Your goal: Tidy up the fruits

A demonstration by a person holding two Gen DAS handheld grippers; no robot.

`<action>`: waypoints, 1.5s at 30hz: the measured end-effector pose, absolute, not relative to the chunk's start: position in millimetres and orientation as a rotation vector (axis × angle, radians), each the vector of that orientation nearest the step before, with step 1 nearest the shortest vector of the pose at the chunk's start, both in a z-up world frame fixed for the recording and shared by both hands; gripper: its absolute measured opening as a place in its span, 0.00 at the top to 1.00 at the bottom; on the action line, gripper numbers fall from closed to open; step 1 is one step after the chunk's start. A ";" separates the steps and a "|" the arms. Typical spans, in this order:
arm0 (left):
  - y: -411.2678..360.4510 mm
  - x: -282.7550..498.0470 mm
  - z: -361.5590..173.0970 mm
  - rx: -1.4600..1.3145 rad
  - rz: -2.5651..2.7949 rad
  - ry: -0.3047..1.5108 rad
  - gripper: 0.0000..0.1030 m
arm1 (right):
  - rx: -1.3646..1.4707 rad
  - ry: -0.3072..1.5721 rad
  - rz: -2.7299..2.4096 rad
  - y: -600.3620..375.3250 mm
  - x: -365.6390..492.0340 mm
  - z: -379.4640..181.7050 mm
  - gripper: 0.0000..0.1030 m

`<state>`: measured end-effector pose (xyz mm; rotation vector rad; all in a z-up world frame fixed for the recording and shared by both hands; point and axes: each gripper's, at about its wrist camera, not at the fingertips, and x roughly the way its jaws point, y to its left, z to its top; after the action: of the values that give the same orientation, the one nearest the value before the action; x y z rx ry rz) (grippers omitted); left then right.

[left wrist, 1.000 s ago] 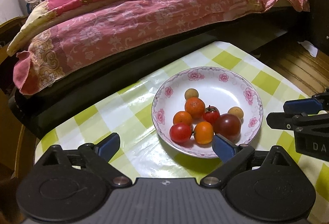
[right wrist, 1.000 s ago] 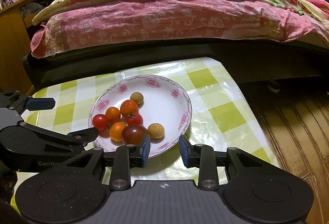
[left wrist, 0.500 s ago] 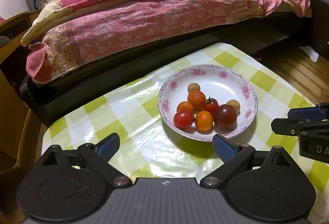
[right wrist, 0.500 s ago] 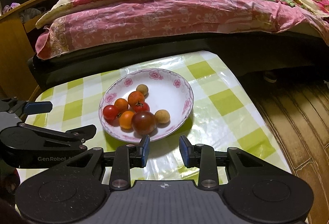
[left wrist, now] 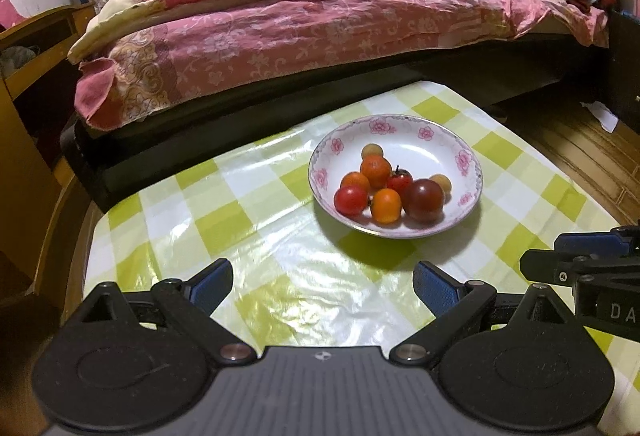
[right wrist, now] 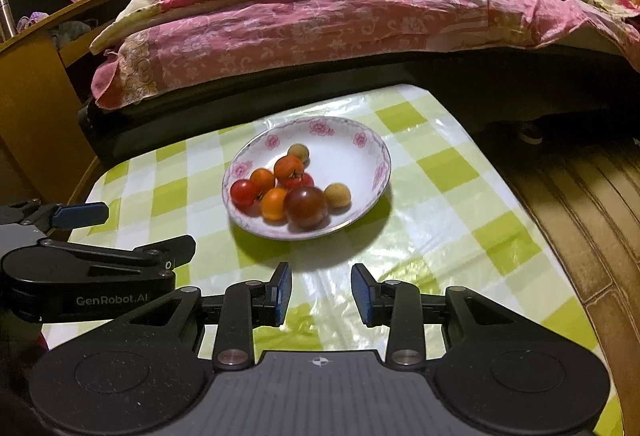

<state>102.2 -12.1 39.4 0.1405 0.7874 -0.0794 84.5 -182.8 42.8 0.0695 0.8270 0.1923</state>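
Note:
A white floral plate sits on the green-checked table and holds several small fruits: a dark purple tomato, red tomatoes, orange fruits and tan round ones. My left gripper is wide open and empty, above the table short of the plate. My right gripper is partly open and empty, also short of the plate. Each gripper shows at the edge of the other's view.
The table has a glossy plastic checked cover. A bed with a pink floral quilt stands just beyond the far edge. A wooden cabinet is at the left and wooden floor at the right.
Both grippers have drawn back and up from the plate, which now looks smaller and farther. The fruits have not moved. Both stay empty with unchanged jaw gaps.

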 end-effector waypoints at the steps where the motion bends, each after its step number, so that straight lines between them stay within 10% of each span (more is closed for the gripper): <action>1: -12.2 98.8 38.7 0.135 -0.080 0.791 0.00 | 0.073 0.828 0.192 -182.7 81.7 42.9 0.69; 45: -13.8 23.9 31.7 0.138 -0.046 0.841 0.00 | 0.123 0.914 0.227 -171.9 6.6 29.4 0.68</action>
<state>23.9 -13.8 31.7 0.1384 0.8410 -0.0463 6.6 -171.9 29.4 0.1227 0.9145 0.2266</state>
